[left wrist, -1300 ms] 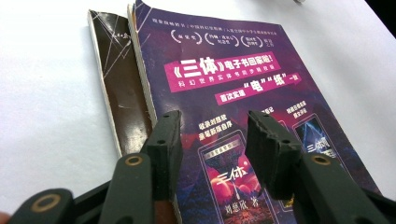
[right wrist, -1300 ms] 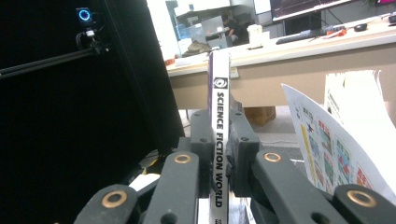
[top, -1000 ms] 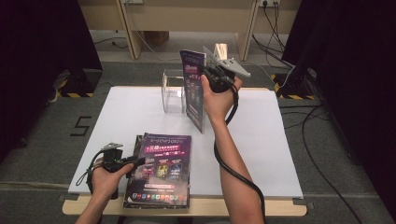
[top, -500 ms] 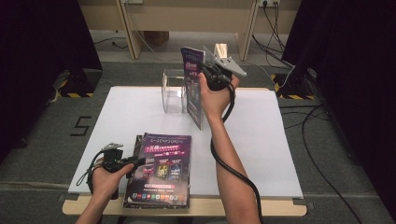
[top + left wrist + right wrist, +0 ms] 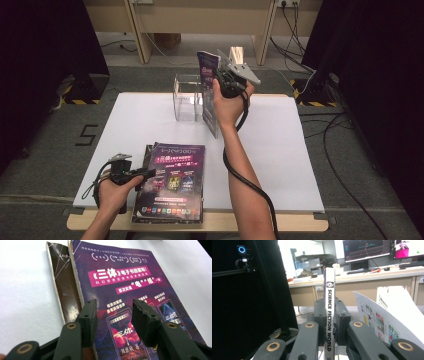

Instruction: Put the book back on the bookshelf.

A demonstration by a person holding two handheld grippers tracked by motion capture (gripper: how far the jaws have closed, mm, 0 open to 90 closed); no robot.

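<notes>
My right gripper (image 5: 220, 84) is raised over the far middle of the white table (image 5: 285, 150), shut on an upright magazine (image 5: 209, 92). In the right gripper view its pads (image 5: 320, 317) squeeze the white spine (image 5: 329, 302), and my right gripper (image 5: 329, 322) points level; a printed page (image 5: 387, 320) fans out to the right. A clear plastic box (image 5: 186, 97) stands just left of the held magazine. Near the front edge lies a stack of magazines (image 5: 172, 182) with a purple cover (image 5: 125, 277) over a brown one (image 5: 62, 290). My left gripper (image 5: 146, 173) (image 5: 113, 312) stands open over the stack's left edge.
Black curtains flank the table on both sides. Cables trail on the floor at the right, and a wooden bench frame (image 5: 200, 20) stands beyond the far edge. A number 5 (image 5: 86, 135) is marked on the floor to the left.
The right hand has drifted slightly left and up with the magazine, nearer the clear box. The left hand has kept still.
</notes>
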